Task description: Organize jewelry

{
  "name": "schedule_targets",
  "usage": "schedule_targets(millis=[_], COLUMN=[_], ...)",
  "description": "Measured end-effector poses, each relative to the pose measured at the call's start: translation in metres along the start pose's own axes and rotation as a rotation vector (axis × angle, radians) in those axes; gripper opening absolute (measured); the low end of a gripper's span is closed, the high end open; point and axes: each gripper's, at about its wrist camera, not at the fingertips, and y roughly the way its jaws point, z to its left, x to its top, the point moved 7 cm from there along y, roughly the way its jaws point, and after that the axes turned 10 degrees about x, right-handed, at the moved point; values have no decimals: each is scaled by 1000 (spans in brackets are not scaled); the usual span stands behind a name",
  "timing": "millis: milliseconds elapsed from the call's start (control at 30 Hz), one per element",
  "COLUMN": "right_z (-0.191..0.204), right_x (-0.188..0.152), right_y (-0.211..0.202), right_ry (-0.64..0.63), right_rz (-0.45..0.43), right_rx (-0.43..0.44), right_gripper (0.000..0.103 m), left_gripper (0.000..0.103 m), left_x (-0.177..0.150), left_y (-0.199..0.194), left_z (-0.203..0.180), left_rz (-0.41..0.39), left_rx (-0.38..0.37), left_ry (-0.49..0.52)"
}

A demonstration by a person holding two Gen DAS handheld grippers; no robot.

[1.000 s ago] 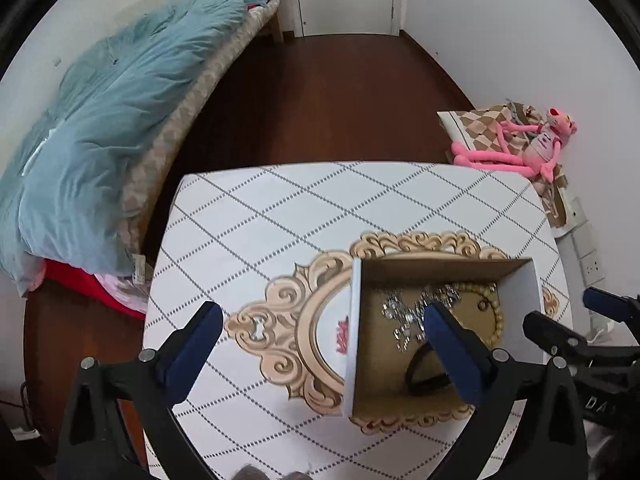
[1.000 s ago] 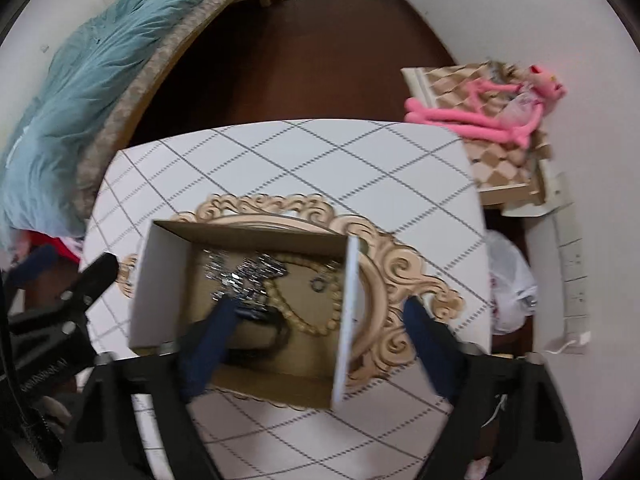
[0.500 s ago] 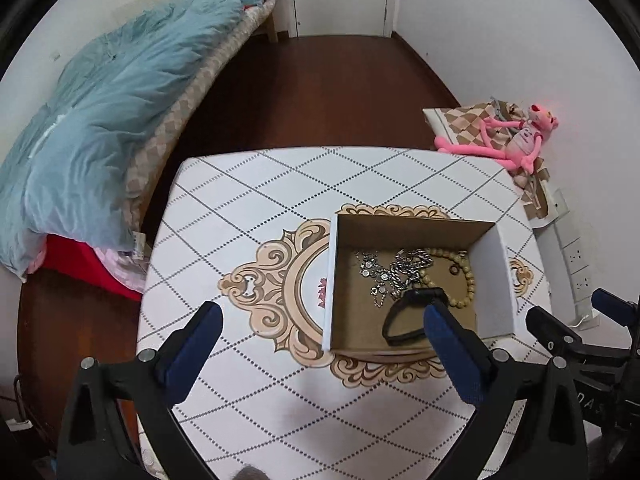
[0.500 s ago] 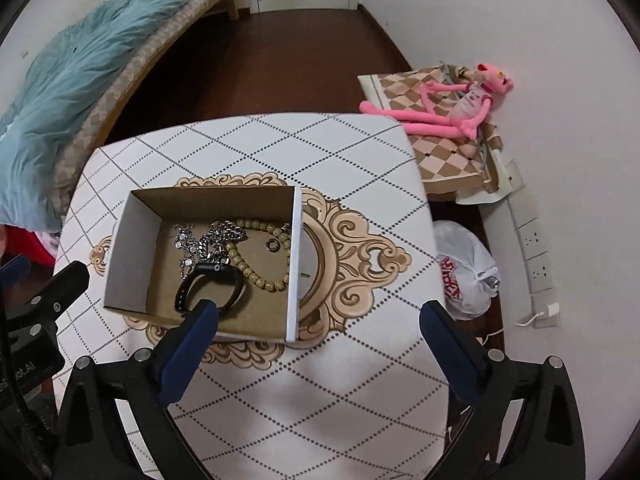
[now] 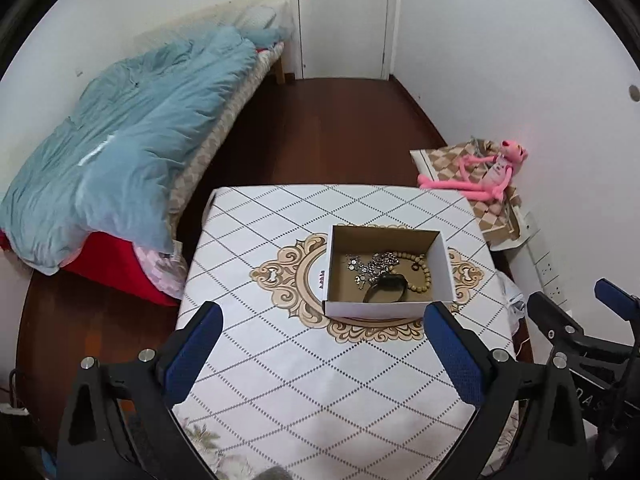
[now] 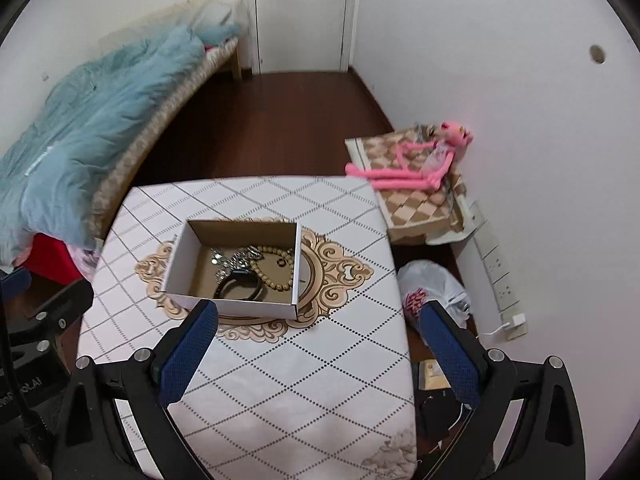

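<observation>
An open white cardboard box [image 5: 442, 268] [image 6: 178, 260] stands on the ornate centre of a white diamond-patterned table [image 5: 288, 364] [image 6: 288, 360]. Inside lie a silver chain [image 5: 366, 266] [image 6: 236, 260], a wooden bead bracelet [image 5: 420, 276] [image 6: 276, 276] and a black band [image 5: 386, 290] [image 6: 240, 286]. My left gripper [image 5: 324, 344] is open and empty, held back above the table's near part. My right gripper [image 6: 320, 344] is also open and empty, near the table's front right edge.
A bed with a blue duvet [image 5: 120, 136] runs along the left. A pink plush toy [image 5: 484, 176] lies on a checked cushion by the right wall. A white plastic bag [image 6: 436, 288] and a power strip [image 6: 500, 272] sit on the floor to the right.
Both grippers have pulled up and back from the box. A second ago their fingers were down at the box; now the box is well ahead of them.
</observation>
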Motion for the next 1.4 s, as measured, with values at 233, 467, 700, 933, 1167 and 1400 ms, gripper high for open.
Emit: schedule_targets(millis=[233,467,700,933,1167,1400], right_z=[11,16,20,11,4,3], right_x=[-6,-16,-21,-11,10,24], right_y=[-75,-123,-151,-144,-119,-86], right_ry=[-23,-39,-45,-26,-12,-22], right_rz=[-111,-166,-186,-167,-150,-107], right_rx=[-12,0,10,-6,-29,-47], right_gripper=[103,103,103,103,103,103], left_gripper=[102,102,102,102,102,102], left_x=[-8,-14,-20,-12,5,14], left_y=[-59,-97,-114,-94,-71,-46], left_z=[23,30,27,22,15,11], left_rz=[-90,-130,-128,-76,-59,-24], left_rx=[23,8,-17,-27,1,19], left_ry=[-48,-48,-27,-32,-12,-4])
